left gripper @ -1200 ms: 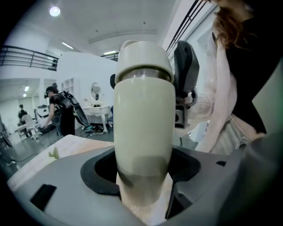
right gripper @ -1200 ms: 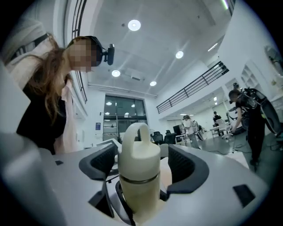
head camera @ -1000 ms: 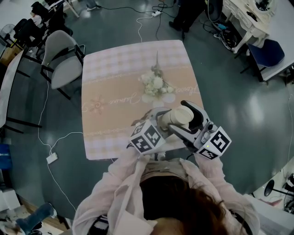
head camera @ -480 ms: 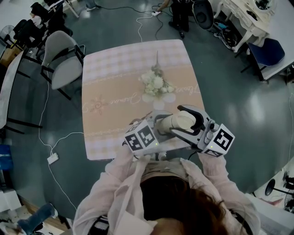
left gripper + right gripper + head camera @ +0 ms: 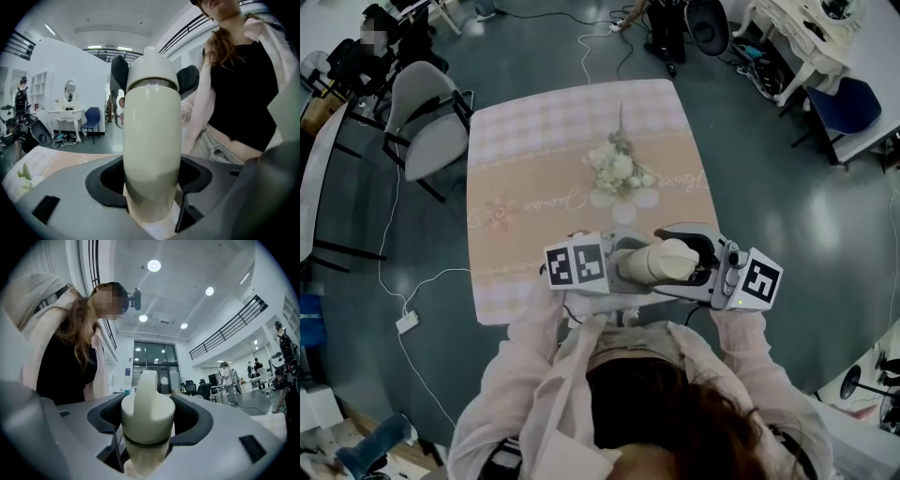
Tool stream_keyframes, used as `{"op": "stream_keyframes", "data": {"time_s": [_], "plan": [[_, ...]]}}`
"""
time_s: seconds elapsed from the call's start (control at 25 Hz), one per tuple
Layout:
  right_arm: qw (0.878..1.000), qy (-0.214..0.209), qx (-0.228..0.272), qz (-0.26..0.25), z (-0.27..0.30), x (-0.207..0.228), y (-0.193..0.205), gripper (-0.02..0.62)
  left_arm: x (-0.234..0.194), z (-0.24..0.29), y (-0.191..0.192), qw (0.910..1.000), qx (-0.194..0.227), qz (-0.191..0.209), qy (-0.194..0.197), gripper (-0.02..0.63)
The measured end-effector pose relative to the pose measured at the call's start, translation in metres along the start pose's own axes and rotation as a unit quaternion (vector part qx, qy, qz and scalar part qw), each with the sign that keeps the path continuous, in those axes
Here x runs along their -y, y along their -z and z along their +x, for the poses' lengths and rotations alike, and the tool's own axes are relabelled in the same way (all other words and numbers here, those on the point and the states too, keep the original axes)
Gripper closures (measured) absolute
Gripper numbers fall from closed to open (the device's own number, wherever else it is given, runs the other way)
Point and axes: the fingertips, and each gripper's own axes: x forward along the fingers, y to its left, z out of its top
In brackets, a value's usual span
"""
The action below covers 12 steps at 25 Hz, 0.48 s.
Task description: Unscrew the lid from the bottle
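Note:
A cream bottle [image 5: 649, 264] hangs sideways in the air over the table's near edge, its lid [image 5: 682, 253] pointing right. My left gripper [image 5: 623, 267] is shut on the bottle's body [image 5: 152, 140], both dark pads against its sides, and the domed lid [image 5: 152, 68] shows beyond the body. My right gripper [image 5: 692, 251] comes from the right and is shut on the lid [image 5: 147, 411]. In the right gripper view both dark pads hug the lid's sides. The bottle's neck [image 5: 143, 455] runs down below it.
A table [image 5: 516, 187] with a pink checked cloth lies below, with a white flower bunch [image 5: 619, 173] at its middle. A grey chair [image 5: 427, 117] stands at the table's left. A cable and power strip [image 5: 405, 323] lie on the floor.
The bottle has swung from slanting up-right to lying nearly level. The left gripper's marker cube has shifted left and the right gripper has dropped slightly, with both still on the bottle.

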Motion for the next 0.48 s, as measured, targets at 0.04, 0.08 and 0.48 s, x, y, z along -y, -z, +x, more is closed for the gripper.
{"op": "stream_keyframes", "data": {"time_s": [0.04,0.08,0.48], "plan": [[1.000,-0.010,-0.004,-0.001,0.001,-0.002,0.000,0.287,0.002,0.001,0.000,0.9999,-0.001,0.001,0.010,0.291],[1.000,-0.015,-0.007,-0.002,0.001,-0.003,0.001,0.287,0.003,0.001,0.000,0.9999,-0.002,0.001,0.014,0.291],[0.992,0.122,0.000,0.029,-0.018,0.037,0.012,0.219,-0.034,0.000,0.004,0.9908,0.012,-0.038,-0.129,0.291]]}}
